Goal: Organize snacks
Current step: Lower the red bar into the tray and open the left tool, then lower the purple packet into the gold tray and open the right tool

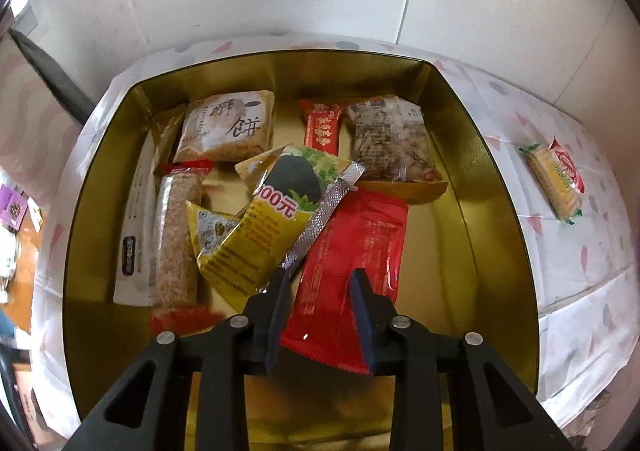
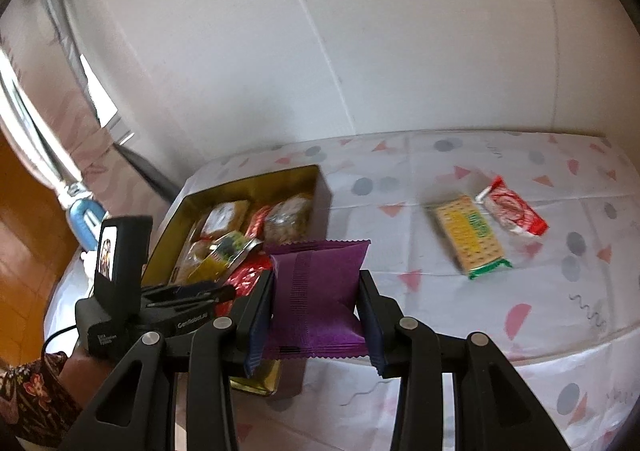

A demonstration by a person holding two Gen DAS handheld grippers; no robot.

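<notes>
A gold tin point(image 1: 460, 171) holds several snack packets. My left gripper point(image 1: 320, 279) hangs over it, pointing steeply down, jaws apart with nothing pressed between them. A yellow packet point(image 1: 264, 227) lies tilted on the pile, its silver sealed edge resting against the left finger. A red packet point(image 1: 352, 251) lies flat under the gap between the fingers. My right gripper point(image 2: 316, 279) is shut on a purple packet point(image 2: 320, 291), held above the tablecloth just right of the tin point(image 2: 248, 175). The left gripper's body point(image 2: 120, 291) shows over the tin's near end.
On the patterned tablecloth point(image 2: 440, 331), right of the tin, lie a yellow-green cracker packet point(image 2: 468, 235) and a red-and-white packet point(image 2: 512, 211). A white wall stands behind the table. A floral sleeve point(image 2: 32, 391) is at the lower left. Wooden floor lies left of the table.
</notes>
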